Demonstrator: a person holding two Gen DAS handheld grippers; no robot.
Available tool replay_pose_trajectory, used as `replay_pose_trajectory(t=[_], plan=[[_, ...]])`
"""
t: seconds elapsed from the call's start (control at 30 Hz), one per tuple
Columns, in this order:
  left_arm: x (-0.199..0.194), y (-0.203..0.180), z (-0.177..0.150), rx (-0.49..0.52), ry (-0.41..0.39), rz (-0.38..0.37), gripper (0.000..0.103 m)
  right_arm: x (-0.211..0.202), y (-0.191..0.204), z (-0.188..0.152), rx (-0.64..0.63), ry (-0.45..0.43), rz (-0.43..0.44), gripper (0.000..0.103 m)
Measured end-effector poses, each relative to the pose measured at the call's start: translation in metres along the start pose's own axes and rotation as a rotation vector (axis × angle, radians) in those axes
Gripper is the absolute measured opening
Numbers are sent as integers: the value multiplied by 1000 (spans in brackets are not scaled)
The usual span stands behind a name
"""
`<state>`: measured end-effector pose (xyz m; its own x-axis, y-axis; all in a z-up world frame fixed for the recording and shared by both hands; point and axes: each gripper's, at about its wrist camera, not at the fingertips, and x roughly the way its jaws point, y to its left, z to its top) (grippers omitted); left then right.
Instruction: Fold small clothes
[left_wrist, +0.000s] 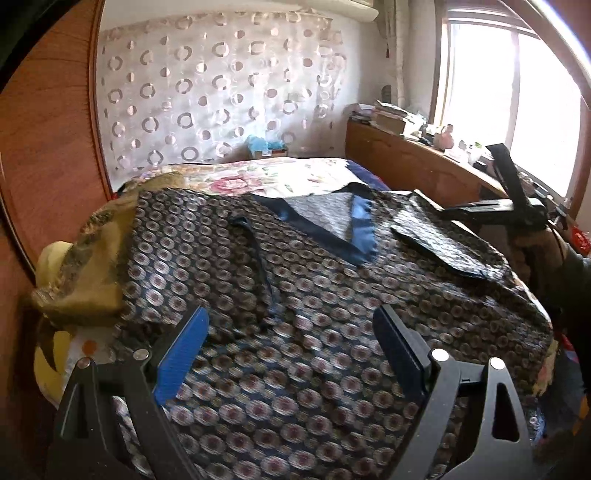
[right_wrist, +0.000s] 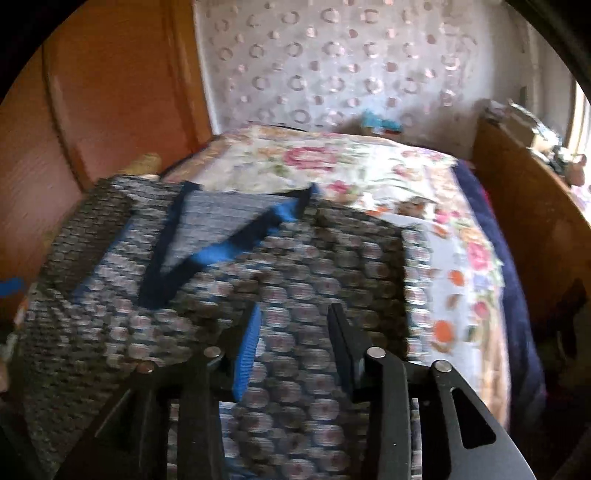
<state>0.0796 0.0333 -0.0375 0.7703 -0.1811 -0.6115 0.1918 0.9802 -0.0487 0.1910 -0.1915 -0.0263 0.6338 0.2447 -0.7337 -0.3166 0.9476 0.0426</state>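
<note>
A dark garment with a pattern of small rings lies spread flat on the bed, its blue-trimmed V neckline toward the far side. My left gripper hovers open over the near part of the garment, holding nothing. My right gripper is open just above the garment, with cloth showing between its fingers; the view is blurred. The right gripper also shows in the left wrist view at the garment's right edge, beside a folded-over sleeve.
The bed carries a floral sheet beyond the garment. A yellow-green cloth is bunched at the left edge by a wooden wall panel. A wooden ledge with clutter runs under the window on the right.
</note>
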Motion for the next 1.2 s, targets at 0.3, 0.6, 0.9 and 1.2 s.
replay_pose_trajectory(t=[0.3,0.6,0.9,1.2], plan=[[29,43,19,-24,28,73,91,31,-40,-1,9,92,-138,40],[46,63,36,-20,41,106,91,31,-56,1,-2,60,-135,5],[65,96,56,-46,47,154,91,45,-82,6,65,63,-145,28],[88,142,74,-93,92,157,70,79,-100,19,88,88,-91,32]])
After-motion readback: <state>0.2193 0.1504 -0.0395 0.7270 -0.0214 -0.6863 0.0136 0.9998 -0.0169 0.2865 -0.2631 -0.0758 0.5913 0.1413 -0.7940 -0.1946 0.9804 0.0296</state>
